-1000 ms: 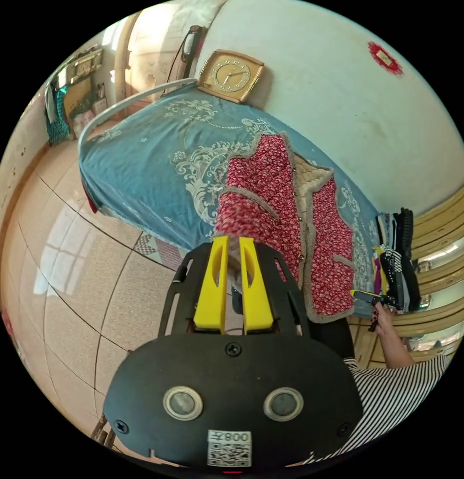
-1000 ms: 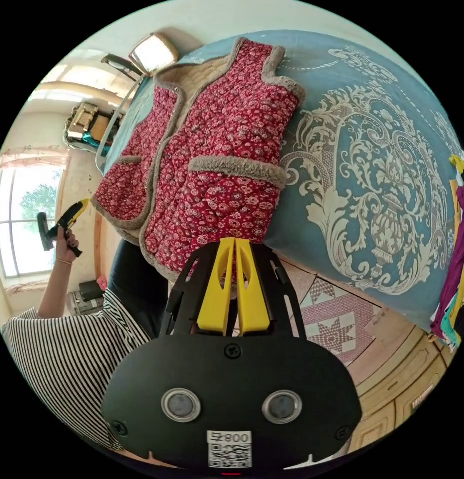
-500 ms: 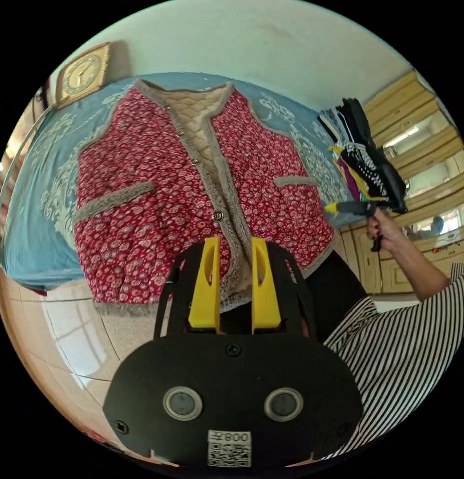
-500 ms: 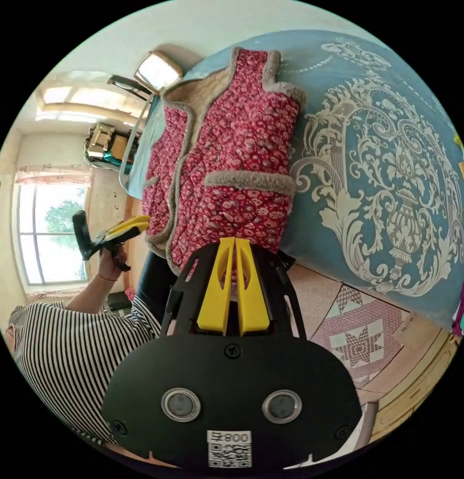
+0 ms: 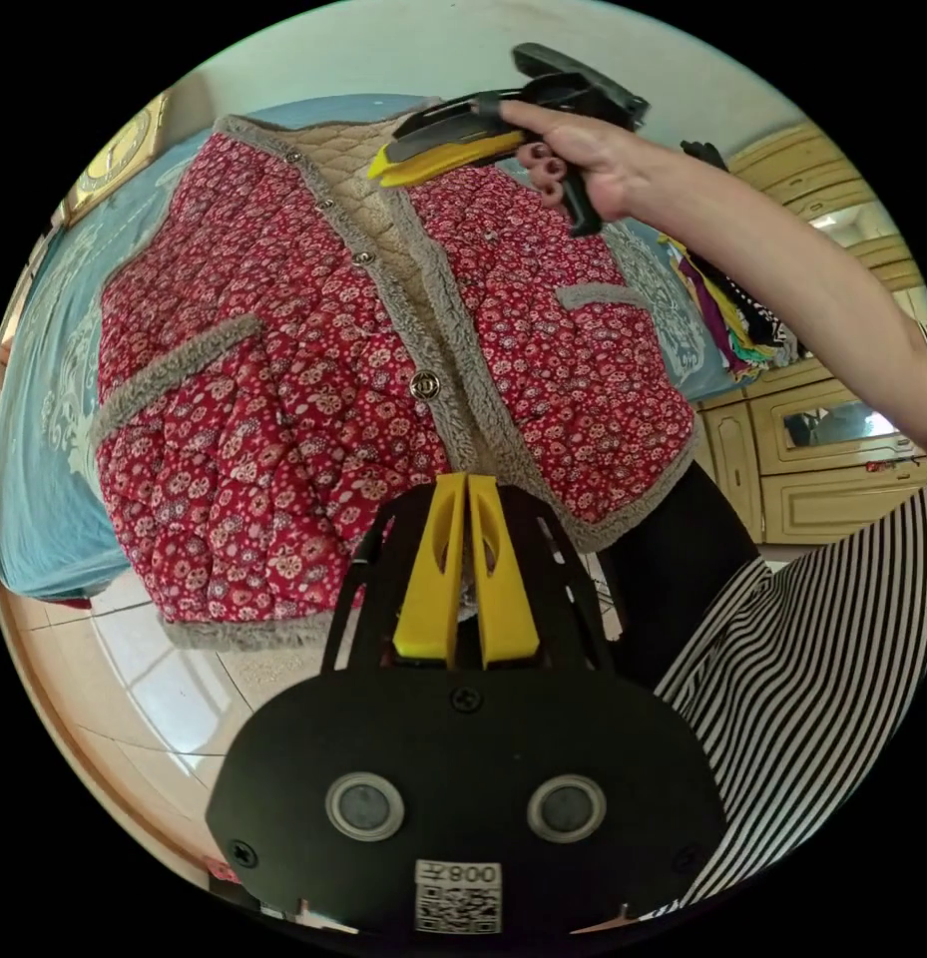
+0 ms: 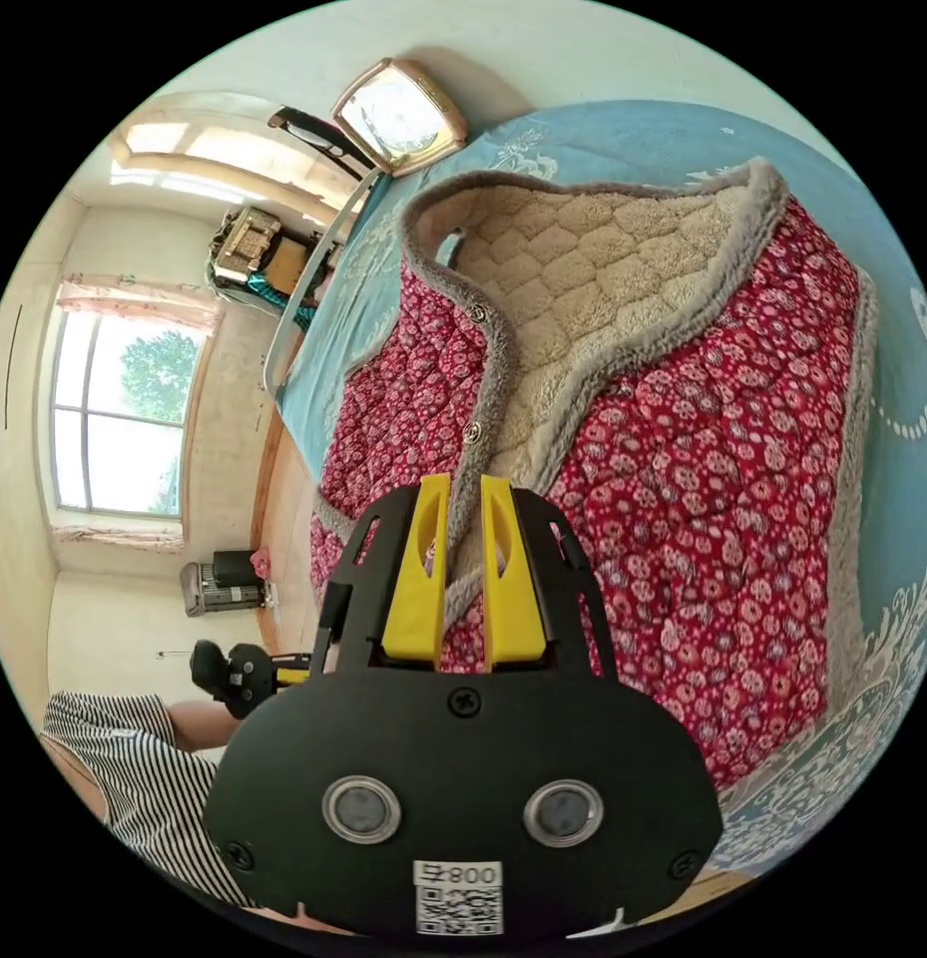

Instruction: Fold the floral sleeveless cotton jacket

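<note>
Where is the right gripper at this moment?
In the left gripper view, the right gripper is at the top, held over the beige lining at the neck of the floral jacket on the bed.

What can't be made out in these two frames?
- Left gripper view: whether the left gripper pinches the floral jacket; its shut jaws cover the hem there.
- Left gripper view: the folded clothes stack, mostly behind the person's forearm.
- Right gripper view: the jacket's lower hem and pockets, hidden by the right gripper mount.
- Right gripper view: the clock face, washed out by glare.
</note>
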Available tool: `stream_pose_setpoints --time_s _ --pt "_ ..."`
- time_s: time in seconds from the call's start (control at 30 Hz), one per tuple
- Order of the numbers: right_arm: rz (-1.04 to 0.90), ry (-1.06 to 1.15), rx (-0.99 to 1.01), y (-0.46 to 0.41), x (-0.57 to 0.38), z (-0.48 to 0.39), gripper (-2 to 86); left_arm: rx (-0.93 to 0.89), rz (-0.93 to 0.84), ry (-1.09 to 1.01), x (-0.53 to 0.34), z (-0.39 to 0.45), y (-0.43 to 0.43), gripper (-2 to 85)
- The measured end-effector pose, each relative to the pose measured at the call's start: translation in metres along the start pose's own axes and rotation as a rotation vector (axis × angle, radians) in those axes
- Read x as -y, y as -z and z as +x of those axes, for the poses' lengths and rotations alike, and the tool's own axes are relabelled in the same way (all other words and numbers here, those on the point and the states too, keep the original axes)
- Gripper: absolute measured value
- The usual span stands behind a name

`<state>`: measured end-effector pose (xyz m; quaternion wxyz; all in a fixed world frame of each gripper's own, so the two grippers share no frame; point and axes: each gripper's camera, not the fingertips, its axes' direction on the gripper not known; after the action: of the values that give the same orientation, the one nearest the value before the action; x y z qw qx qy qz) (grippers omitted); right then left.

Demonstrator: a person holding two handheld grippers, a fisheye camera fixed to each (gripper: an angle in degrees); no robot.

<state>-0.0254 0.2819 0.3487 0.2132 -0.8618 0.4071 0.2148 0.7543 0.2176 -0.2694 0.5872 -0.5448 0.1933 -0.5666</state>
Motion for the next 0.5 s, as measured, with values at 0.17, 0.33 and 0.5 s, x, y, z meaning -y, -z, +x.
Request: stream_pose_setpoints --time_s 0.17,0.33,0.5 --pt "-0.110 -0.041 -0.008 -0.037 0.055 0.005 8.9 0.109 -0.008 -0.107 0.000 0.022 -0.001 5.3" --pt "-0.079 -0.071 -0.015 -0.035 0.069 0.006 5.9 0.196 -0.085 -0.190 0.008 0.026 -0.014 3.3" --pt "-0.047 -0.016 0.156 -0.018 0.086 -0.012 3.2 0.081 0.019 -0.080 -0.005 -0.005 0.012 1.1"
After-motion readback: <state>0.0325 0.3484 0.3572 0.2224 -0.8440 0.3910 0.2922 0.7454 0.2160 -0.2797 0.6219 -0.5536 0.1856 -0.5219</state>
